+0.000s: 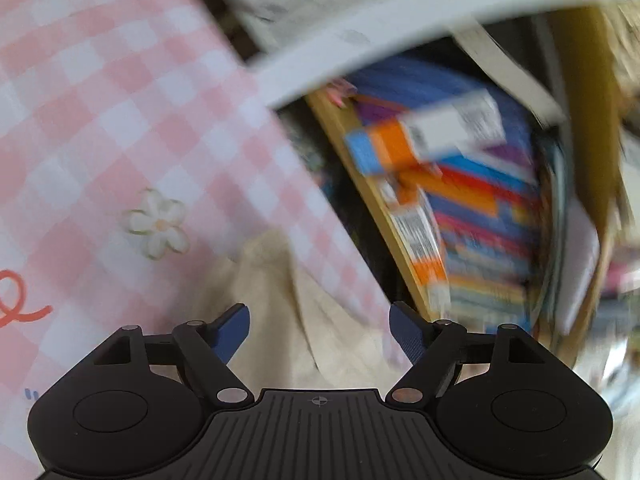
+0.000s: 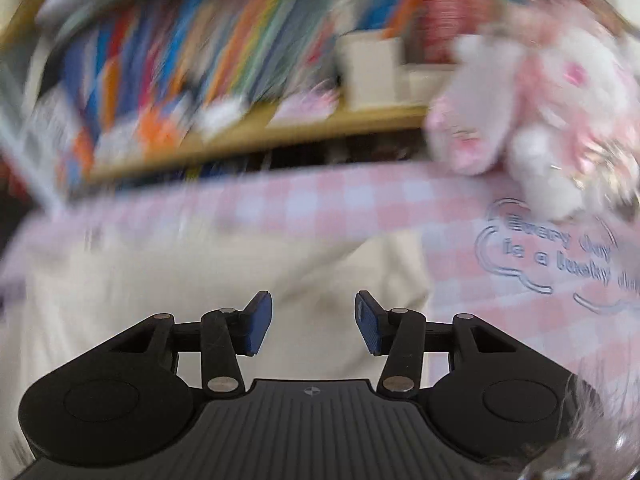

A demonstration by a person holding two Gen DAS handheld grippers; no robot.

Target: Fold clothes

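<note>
A cream garment (image 2: 208, 280) is seen lying loose on the pink checked bed cover (image 1: 100, 100) just ahead of both empty, parted jaws, left gripper (image 1: 320, 328) wider than right gripper (image 2: 314, 320), so a fresh grasp of an edge appears needed.

The right gripper (image 2: 313, 322) hangs over a cream garment (image 2: 200, 280) with its blue pads apart and nothing between them. Behind the garment lies pink checked cloth (image 2: 360, 200); a pink-white plush toy (image 2: 532, 112) sits right of it, below a blurred bookshelf (image 2: 256, 136).
</note>
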